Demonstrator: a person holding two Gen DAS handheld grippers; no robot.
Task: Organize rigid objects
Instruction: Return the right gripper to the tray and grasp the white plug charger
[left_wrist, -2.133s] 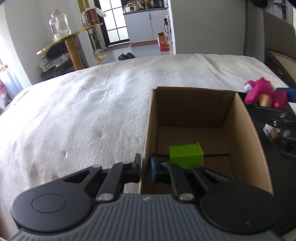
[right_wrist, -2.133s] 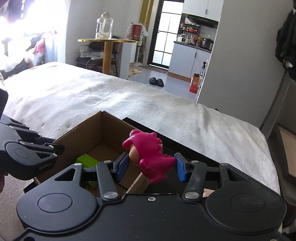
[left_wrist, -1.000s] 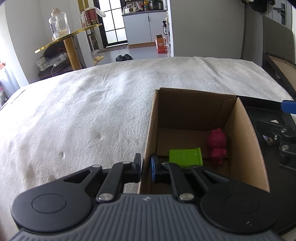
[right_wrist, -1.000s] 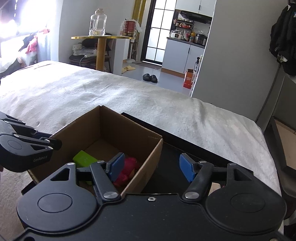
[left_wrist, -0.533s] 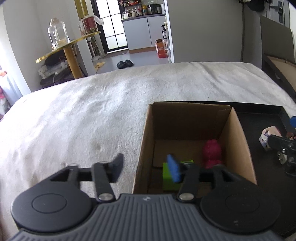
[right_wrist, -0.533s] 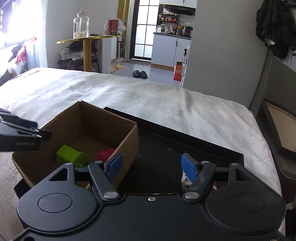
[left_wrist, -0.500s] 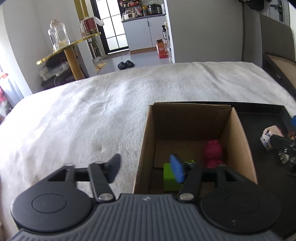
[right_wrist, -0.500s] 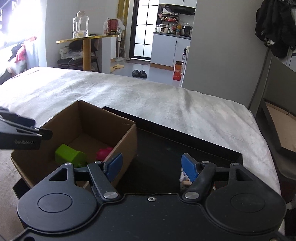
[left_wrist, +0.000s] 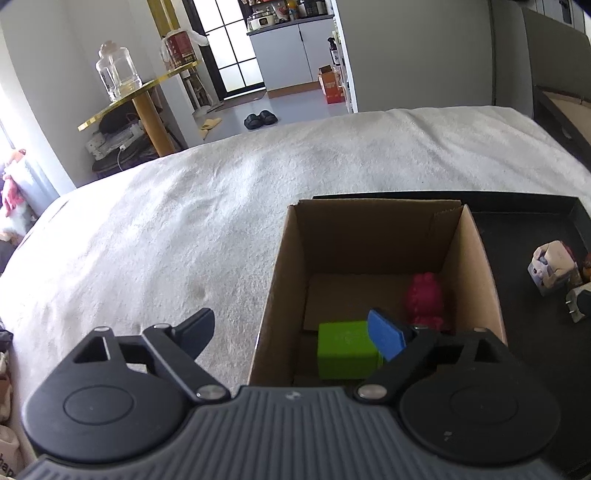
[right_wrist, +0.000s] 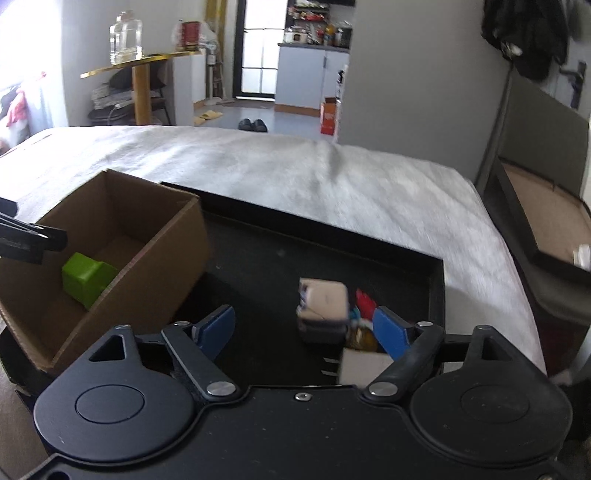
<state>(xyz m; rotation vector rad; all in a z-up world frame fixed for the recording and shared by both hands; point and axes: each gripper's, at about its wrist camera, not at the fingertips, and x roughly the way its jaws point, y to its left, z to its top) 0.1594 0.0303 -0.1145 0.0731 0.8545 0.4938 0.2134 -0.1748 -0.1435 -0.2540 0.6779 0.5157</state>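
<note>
An open cardboard box (left_wrist: 284, 266) stands on the white bed, with a green block (left_wrist: 345, 349) and a pink toy figure (left_wrist: 424, 301) inside. It also shows in the right wrist view (right_wrist: 162, 243) with the green block (right_wrist: 86, 277). My left gripper (left_wrist: 291, 332) is open and empty, straddling the box's near left wall. My right gripper (right_wrist: 304, 328) is open and empty above the black tray (right_wrist: 258, 258). A small beige cube toy (right_wrist: 325, 299) sits between its fingers, with a white plug (right_wrist: 362, 363) and small colourful items beside it.
The cube toy (left_wrist: 552, 266) and plug (left_wrist: 578, 304) lie on the tray right of the box. A gold side table (left_wrist: 147, 96) with a glass jar (left_wrist: 116, 72) stands beyond the bed. A dark frame (right_wrist: 543, 221) is at the right.
The pink toy was let go and now lies in the box. My left gripper let go of the box wall and opened. My right gripper swung right over the tray's small toys.
</note>
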